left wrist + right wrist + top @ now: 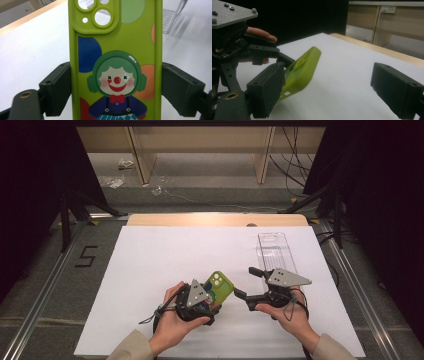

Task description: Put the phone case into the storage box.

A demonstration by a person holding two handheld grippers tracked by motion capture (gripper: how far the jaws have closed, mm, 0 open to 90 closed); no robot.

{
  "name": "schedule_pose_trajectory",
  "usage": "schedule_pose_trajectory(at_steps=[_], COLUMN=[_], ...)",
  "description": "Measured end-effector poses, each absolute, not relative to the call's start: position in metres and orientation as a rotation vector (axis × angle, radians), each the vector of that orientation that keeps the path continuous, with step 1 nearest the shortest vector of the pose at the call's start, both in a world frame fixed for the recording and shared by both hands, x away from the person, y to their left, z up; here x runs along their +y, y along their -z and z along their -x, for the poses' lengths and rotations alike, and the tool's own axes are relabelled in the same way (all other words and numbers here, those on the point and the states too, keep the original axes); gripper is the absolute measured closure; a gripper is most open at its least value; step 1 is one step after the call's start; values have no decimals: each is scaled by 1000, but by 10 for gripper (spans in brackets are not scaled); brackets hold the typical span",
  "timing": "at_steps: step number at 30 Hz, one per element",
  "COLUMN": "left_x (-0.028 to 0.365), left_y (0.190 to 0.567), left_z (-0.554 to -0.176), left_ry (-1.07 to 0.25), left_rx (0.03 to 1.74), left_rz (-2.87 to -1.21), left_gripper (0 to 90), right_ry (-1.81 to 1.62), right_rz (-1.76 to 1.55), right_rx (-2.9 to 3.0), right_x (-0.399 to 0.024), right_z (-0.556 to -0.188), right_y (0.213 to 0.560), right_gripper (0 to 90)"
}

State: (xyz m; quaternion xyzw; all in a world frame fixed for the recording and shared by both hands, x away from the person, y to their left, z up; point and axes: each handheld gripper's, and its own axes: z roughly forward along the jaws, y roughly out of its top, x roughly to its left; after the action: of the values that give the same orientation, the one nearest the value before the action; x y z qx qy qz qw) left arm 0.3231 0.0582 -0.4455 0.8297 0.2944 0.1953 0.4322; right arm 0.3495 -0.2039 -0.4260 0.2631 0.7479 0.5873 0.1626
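Two grippers, high view: both sit near the front edge of the white table [150,255], each in one of the person's hands.
Left gripper, high view: the left gripper [212,299] holds a green phone case [220,286] by its lower part; the case tilts up and away from the hand, camera cut-out at its far end.
Right gripper, high view: the right gripper [248,282] is just beside the case, jaws spread wide with nothing between them, pointing toward the case.
Clear tray, high view: a transparent plastic tray [274,249] lies on the table beyond the right gripper, well apart from the case.
Left gripper view: the phone case [116,62] stands upright between the two black jaws, which press its long edges; its back shows a clown with green hair, a red nose and a red bow tie among coloured dots.
Right gripper view: own jaws stand wide apart and empty; the case [302,71] leans above the white surface just behind the left jaw, gripped by the other gripper, beside the person's fingers [260,33].
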Motion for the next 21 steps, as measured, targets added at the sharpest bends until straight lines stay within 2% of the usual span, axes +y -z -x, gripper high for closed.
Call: schedule_pose_trajectory(at_steps=[21], left_x=[46], left_y=[445], left_z=[-322], left_ry=[-478], left_rx=[706], left_rz=[-2074], left_gripper=[160], right_ry=[-1684], right_rz=[-757], right_rx=[2153], right_x=[-189], right_z=[-357], right_y=[426], right_gripper=[147])
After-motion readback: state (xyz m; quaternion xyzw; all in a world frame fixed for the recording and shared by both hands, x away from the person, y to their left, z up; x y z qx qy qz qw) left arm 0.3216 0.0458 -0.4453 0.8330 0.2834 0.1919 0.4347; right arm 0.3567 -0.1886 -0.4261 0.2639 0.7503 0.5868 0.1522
